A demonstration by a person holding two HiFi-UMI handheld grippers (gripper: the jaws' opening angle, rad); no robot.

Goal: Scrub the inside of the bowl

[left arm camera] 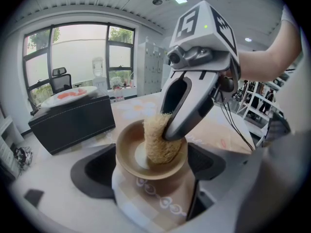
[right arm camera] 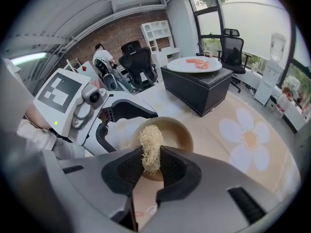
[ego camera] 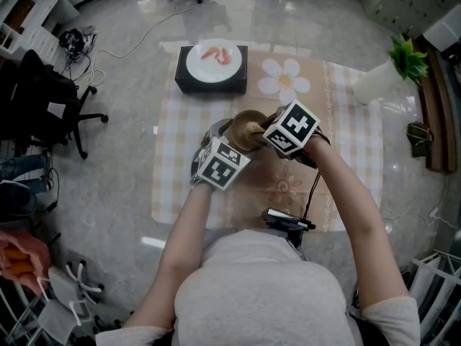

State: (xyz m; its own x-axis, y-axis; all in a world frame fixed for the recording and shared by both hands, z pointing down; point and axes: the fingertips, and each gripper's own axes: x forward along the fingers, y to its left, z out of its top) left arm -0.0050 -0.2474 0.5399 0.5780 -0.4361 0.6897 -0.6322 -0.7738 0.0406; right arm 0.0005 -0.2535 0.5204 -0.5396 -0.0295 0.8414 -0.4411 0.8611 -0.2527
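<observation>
Your left gripper [left arm camera: 150,166] jaws clamp the bowl [left arm camera: 127,154]; right gripper [right arm camera: 150,166] jaws pinch the scrubber [right arm camera: 151,147]. Sweep its inner wall evenly.

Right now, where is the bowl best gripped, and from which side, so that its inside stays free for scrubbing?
Grip the bowl across its outer wall below the rim, coming from the side, as the left gripper does. Its open mouth faces upward, and the scrubber in the right gripper sits inside it.
</observation>
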